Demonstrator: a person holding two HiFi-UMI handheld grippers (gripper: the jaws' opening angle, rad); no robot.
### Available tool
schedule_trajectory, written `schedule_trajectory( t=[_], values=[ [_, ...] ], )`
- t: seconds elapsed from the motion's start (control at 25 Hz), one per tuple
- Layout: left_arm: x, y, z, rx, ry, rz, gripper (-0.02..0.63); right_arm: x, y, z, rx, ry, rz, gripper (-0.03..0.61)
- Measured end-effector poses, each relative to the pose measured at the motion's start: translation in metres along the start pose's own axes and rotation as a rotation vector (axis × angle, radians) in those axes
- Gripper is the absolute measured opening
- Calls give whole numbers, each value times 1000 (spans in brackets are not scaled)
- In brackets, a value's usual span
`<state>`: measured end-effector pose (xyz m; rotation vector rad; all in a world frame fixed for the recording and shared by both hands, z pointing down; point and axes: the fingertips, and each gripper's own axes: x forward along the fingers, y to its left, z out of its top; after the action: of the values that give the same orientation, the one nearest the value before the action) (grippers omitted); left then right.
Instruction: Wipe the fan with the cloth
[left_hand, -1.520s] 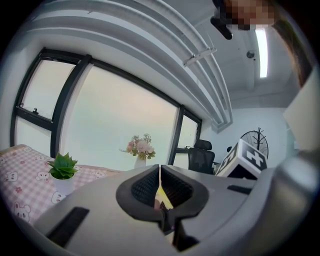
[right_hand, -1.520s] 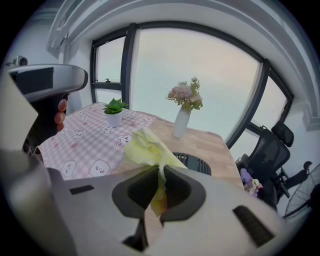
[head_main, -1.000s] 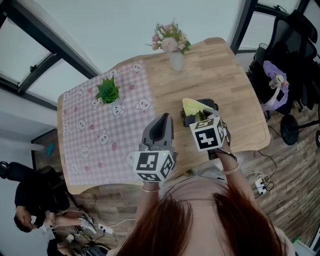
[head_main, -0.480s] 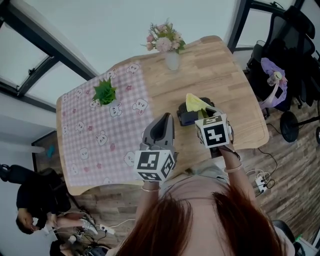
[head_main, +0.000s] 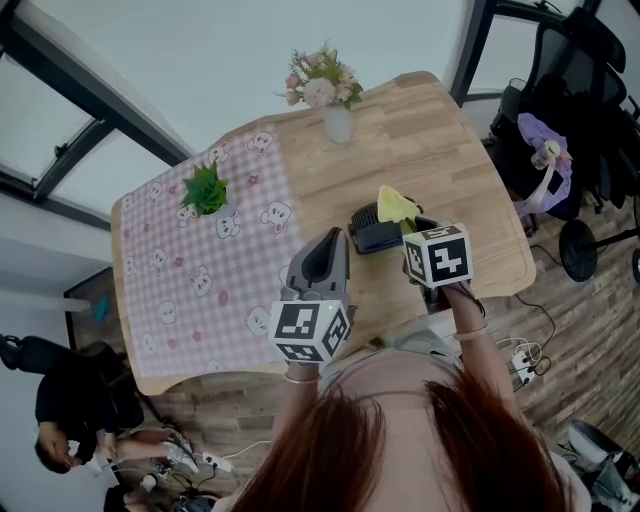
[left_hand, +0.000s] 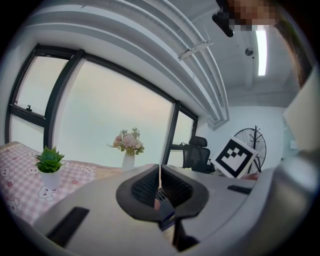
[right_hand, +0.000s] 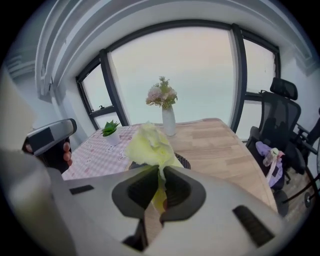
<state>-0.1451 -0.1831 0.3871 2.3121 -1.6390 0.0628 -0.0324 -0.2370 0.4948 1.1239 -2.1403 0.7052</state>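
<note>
My right hand-held gripper (right_hand: 159, 175) is clamped on the yellow cloth (right_hand: 150, 145) over the dark fan (head_main: 368, 232) on the wooden bench (head_main: 450, 150), while my left hand-held gripper (left_hand: 160, 182) is closed on nothing near the pink checked tablecloth (head_main: 190, 270), with windows (right_hand: 200, 75) far and an office chair (right_hand: 277, 115) right.

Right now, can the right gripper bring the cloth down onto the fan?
Probably yes: the right gripper is shut on the cloth close over the fan, nothing lies between them, and the left gripper, shut and empty, is off to the side.
</note>
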Motion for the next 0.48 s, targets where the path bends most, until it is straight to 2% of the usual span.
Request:
schedule_trajectory(
  t=[0.24, 0.48],
  values=[
    [6, -4, -2, -6, 7, -10, 14, 2, -3, 0, 58, -5, 61, 20],
    [7, -3, -6, -9, 21, -9, 14, 3, -6, 1, 63, -2, 35, 18]
  ],
)
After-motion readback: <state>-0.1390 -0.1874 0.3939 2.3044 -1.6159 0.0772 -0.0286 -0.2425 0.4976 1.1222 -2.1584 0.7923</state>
